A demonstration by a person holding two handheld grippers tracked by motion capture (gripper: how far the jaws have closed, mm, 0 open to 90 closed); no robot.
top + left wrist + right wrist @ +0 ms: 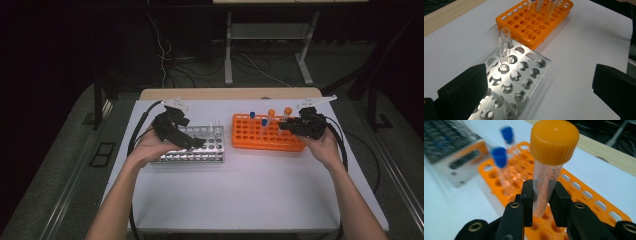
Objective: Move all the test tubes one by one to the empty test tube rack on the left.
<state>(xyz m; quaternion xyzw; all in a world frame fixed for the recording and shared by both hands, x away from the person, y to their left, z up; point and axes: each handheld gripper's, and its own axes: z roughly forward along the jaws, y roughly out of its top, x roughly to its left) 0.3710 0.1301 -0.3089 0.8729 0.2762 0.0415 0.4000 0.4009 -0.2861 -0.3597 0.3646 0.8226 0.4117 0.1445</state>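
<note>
White and matte, the desk point(250, 185) carries a perforated sheet-metal rack point(516, 82) with two clear glass tubes point(504, 47) standing in it, beside a glossy orange plastic rack point(584, 195) of round holes. My right hand-held gripper point(541, 202) clamps its black pads on a transparent graduated tube with a ribbed orange cap point(546, 182), its tip just above the orange rack. My left hand-held gripper point(539, 82) hangs wide open over the metal rack, holding nothing.

Metal rack point(200, 147) left on table point(250, 190), plastic rack point(265, 134) just right, capped tubes point(271, 117) standing in it
</note>
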